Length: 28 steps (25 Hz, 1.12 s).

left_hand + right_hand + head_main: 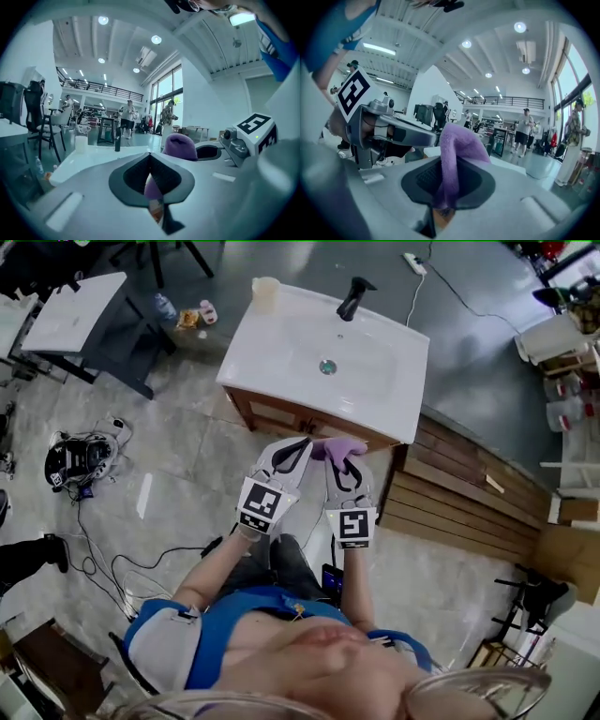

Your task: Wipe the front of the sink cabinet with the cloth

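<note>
The sink cabinet point(274, 414) has a wooden front under a white basin top point(375, 381) with a black tap point(354, 296). I hold both grippers side by side just in front of it, tips toward the wood. A purple cloth point(336, 447) bunches at the two tips. My right gripper point(349, 457) is shut on the cloth point(457, 140), which rises in a fold out of its jaws point(445, 164). My left gripper point(302, 444) is shut too, and a purple corner point(152, 187) sits in its jaw gap point(150, 157). The cloth's hump point(182, 146) shows over the right gripper.
A pale cup point(265, 292) stands on the basin top's back corner. Wooden slats point(469, 493) lie on the floor right of the cabinet. Cables and a small device point(80, 460) lie on the floor at left. A white table point(75, 310) stands far left. People stand in the hall beyond.
</note>
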Each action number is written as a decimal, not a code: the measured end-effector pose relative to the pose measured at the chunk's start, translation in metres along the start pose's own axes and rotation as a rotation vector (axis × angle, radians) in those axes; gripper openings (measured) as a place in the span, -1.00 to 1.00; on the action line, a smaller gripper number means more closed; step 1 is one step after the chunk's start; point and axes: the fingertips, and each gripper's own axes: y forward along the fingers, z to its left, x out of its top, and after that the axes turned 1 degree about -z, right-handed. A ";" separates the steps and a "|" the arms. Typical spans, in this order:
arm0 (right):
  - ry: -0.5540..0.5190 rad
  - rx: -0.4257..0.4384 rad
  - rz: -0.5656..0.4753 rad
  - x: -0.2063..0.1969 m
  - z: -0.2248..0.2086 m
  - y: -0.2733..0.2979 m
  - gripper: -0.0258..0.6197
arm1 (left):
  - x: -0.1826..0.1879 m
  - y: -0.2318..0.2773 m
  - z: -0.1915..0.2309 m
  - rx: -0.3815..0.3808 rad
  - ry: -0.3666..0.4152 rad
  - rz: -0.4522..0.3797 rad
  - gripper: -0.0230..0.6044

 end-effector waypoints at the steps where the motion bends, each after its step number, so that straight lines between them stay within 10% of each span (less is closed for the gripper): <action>1: -0.009 0.006 -0.024 0.015 0.001 -0.010 -0.74 | 0.015 -0.010 -0.007 0.006 -0.002 -0.013 -0.93; 16: 0.071 0.062 -0.165 0.148 0.054 -0.133 -0.74 | 0.133 -0.167 -0.062 0.165 -0.010 -0.134 -0.93; 28: 0.010 0.048 -0.236 0.205 0.125 -0.091 -0.74 | 0.158 -0.221 -0.009 0.092 0.027 -0.168 -0.93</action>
